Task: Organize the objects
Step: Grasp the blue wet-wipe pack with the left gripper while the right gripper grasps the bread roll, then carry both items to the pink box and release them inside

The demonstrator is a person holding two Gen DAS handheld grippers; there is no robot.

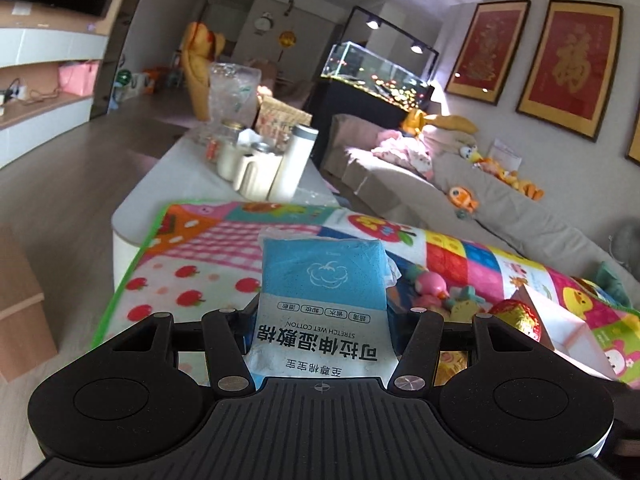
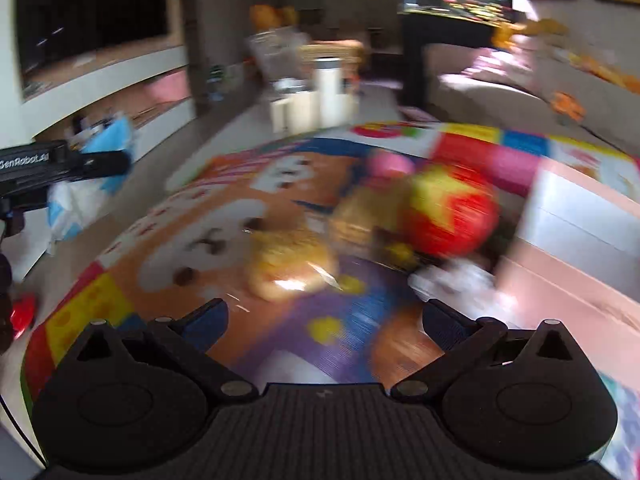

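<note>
My left gripper (image 1: 322, 320) is shut on a blue and white pack of wet cotton pads (image 1: 324, 292) and holds it above the colourful play mat (image 1: 192, 264). In the blurred right wrist view the left gripper (image 2: 60, 164) with the pack (image 2: 80, 196) shows at the far left. My right gripper (image 2: 324, 320) is open and empty above the mat (image 2: 192, 216). Ahead of it lie a yellow-brown wrapped item (image 2: 288, 260), a red and yellow ball (image 2: 452, 212) and a pink toy (image 2: 388, 162). The ball (image 1: 516, 318) and small toys (image 1: 436, 288) also show in the left wrist view.
A pink and white open box (image 2: 580, 216) stands at the mat's right; it also shows in the left wrist view (image 1: 560, 328). White bottles and jars (image 1: 264, 164) stand at the table's far end. A beige sofa (image 1: 480, 200) runs along the right. A fish tank (image 1: 376, 76) stands behind.
</note>
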